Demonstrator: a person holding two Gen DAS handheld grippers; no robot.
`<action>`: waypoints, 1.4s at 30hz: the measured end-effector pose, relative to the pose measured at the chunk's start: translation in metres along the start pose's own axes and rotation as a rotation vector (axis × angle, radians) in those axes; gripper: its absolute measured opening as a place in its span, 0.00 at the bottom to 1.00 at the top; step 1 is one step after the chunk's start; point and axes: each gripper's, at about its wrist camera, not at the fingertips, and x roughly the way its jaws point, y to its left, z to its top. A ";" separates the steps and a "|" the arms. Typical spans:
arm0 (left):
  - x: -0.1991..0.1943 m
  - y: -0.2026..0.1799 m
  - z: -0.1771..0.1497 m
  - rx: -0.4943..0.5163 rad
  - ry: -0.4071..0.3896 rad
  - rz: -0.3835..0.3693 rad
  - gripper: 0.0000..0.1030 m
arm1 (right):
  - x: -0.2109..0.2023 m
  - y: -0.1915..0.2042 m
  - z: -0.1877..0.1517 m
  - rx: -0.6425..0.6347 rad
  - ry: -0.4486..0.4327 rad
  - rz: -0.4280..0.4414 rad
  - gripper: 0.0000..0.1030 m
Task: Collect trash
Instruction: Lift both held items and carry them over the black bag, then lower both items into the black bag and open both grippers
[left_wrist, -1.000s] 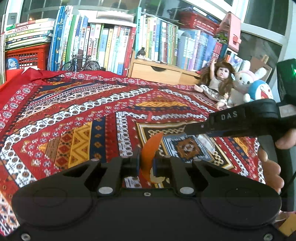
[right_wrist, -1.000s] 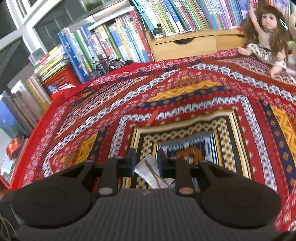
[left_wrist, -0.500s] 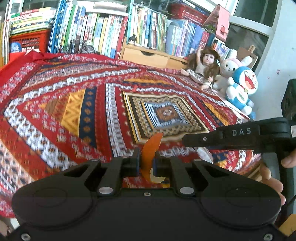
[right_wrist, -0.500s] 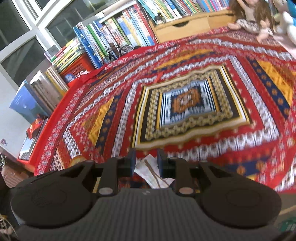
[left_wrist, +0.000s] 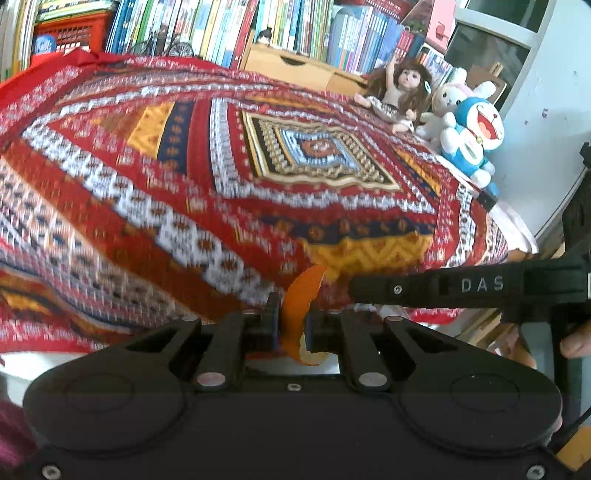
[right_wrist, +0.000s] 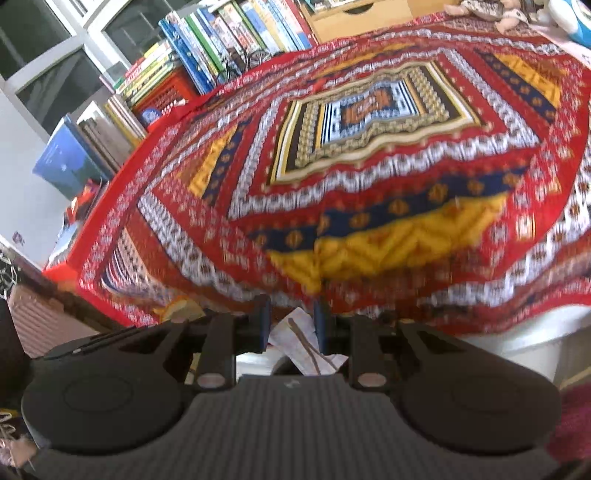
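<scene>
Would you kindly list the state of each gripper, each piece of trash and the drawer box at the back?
Left gripper: shut on orange peel.
Orange peel: clamped, upright.
Right gripper: shut on crumpled paper.
Crumpled paper: pinched between the jaws.
Wooden drawer box: closed.

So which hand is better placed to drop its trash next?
Neither clearly. The left gripper pinches an orange peel, the right gripper a crumpled paper scrap; both sit at the cloth's near edge, with no bin in view.
</scene>
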 end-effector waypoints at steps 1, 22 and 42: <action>0.000 0.000 -0.005 -0.002 0.007 0.003 0.11 | 0.000 0.000 -0.005 -0.001 0.005 -0.001 0.28; 0.037 0.020 -0.075 -0.069 0.155 0.085 0.12 | 0.038 -0.016 -0.084 0.064 0.126 -0.044 0.28; 0.067 0.041 -0.106 -0.111 0.248 0.154 0.44 | 0.068 -0.031 -0.107 0.126 0.174 -0.079 0.57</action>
